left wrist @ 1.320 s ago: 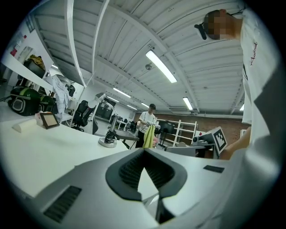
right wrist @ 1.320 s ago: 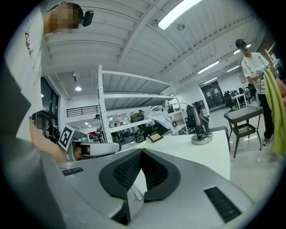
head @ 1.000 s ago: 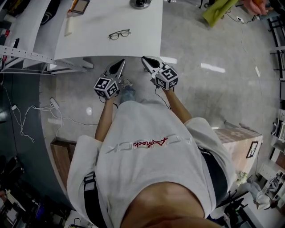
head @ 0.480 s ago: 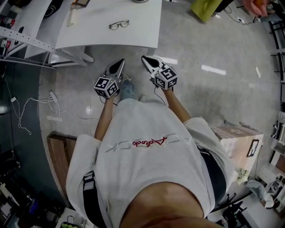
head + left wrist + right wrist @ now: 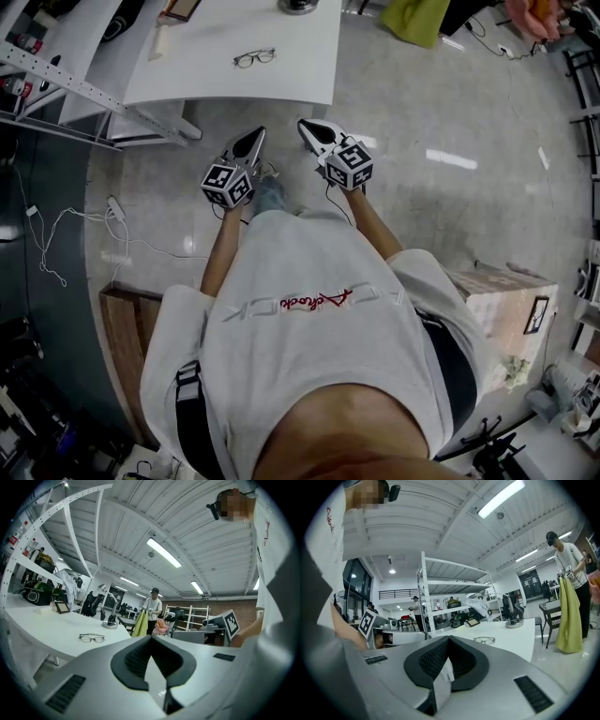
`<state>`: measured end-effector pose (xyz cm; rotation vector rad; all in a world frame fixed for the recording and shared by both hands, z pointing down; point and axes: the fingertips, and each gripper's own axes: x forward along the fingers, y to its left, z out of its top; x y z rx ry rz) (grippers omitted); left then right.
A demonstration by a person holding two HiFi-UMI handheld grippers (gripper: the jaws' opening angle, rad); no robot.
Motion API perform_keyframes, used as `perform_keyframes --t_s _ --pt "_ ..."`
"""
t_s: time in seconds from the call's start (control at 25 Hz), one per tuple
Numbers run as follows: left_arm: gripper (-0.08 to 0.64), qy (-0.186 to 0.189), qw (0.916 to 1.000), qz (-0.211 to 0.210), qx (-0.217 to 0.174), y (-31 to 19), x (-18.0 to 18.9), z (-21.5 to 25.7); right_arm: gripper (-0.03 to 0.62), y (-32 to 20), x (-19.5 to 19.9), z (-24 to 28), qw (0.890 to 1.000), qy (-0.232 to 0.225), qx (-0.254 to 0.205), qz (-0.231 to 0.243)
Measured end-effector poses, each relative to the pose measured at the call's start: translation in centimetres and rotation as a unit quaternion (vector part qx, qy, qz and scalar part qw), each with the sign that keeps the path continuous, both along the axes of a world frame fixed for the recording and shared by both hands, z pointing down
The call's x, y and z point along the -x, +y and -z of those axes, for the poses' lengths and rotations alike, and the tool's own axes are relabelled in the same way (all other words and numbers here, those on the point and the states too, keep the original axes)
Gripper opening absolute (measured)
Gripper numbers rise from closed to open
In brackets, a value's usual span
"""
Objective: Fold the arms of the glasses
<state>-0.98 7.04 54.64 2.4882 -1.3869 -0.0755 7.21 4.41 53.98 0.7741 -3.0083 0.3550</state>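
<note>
The thin dark-framed glasses (image 5: 254, 58) lie with arms spread on the white table (image 5: 300, 80), well ahead of both grippers. My left gripper (image 5: 253, 139) and right gripper (image 5: 309, 127) hover over the floor just short of the table's front edge, close to the person's body. Both are shut, with nothing between the jaws. From the left gripper (image 5: 151, 638) the glasses (image 5: 92, 638) appear small at the left on the table top. Past the tip of the right gripper (image 5: 448, 639) the glasses (image 5: 484, 641) sit a little to the right.
On the table's far side stand a round lamp base (image 5: 298, 6), a framed picture (image 5: 183, 9) and a cream block (image 5: 161, 42). A white metal rack (image 5: 66, 84) flanks the left. Cables (image 5: 56, 234) trail on the floor. A person holds a yellow-green cloth (image 5: 569, 606) nearby.
The head camera has shifted slightly, so the table sits a little higher in view. Both grippers stay shut in about the same place, and the glasses have not moved.
</note>
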Motion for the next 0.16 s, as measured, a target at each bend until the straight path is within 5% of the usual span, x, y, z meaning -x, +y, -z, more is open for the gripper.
perform_keyframes --t_s 0.16 --pt "0.029 -0.003 1.0 -0.001 0.002 0.43 0.01 -0.08 0.014 0.4 0.13 0.15 1.0 -0.003 0.002 0.004"
